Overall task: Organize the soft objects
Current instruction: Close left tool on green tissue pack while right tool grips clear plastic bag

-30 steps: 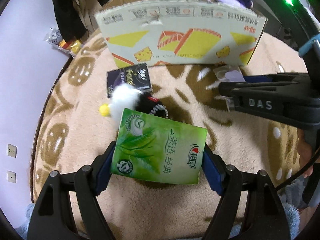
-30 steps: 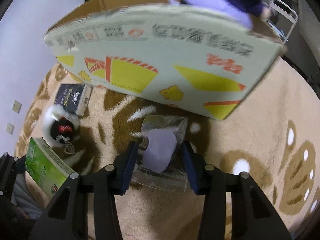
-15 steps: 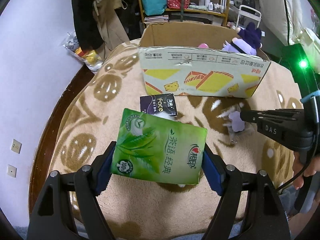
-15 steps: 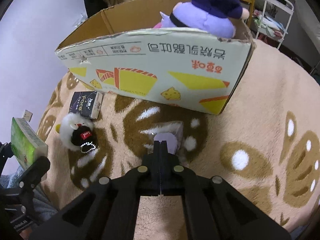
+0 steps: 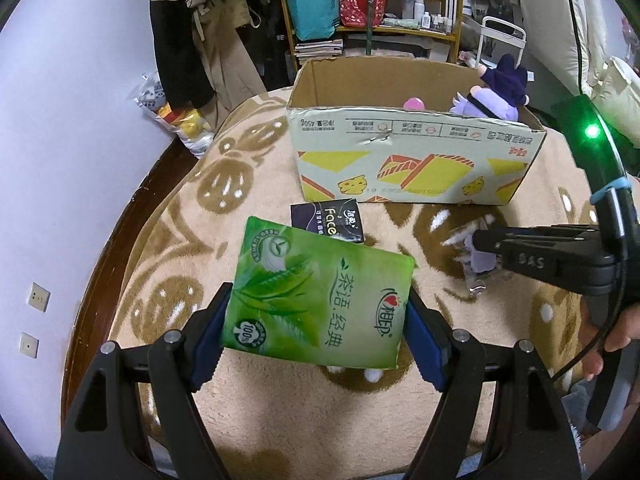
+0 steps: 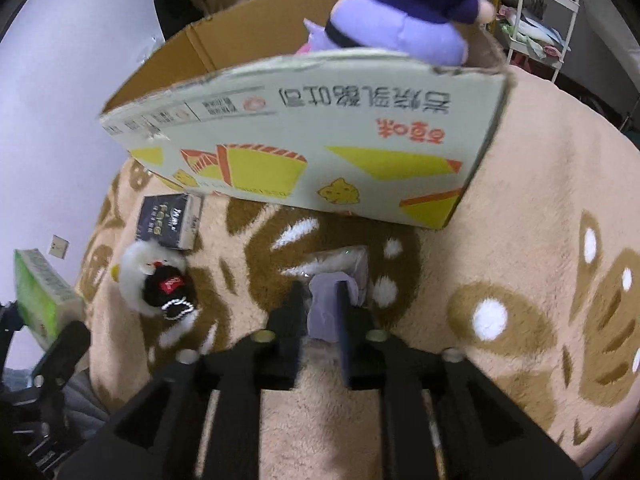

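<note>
One green tissue pack point(image 5: 318, 300), clamped across its width between my left gripper point(image 5: 316, 330) fingers and held above the rug point(image 6: 520, 208). One dark tissue pack point(image 6: 170, 221) lying on the rug just before the box. One white-and-black plush toy point(image 6: 154, 282) beside it, on the rug. One purple item in a clear bag point(image 6: 330, 292), pinched between the nearly closed fingers of my right gripper point(image 6: 320, 308), at rug level. One cardboard box point(image 6: 320, 136), open-topped, holding one purple plush point(image 6: 400, 20) and one pink item point(image 5: 414, 103).
</note>
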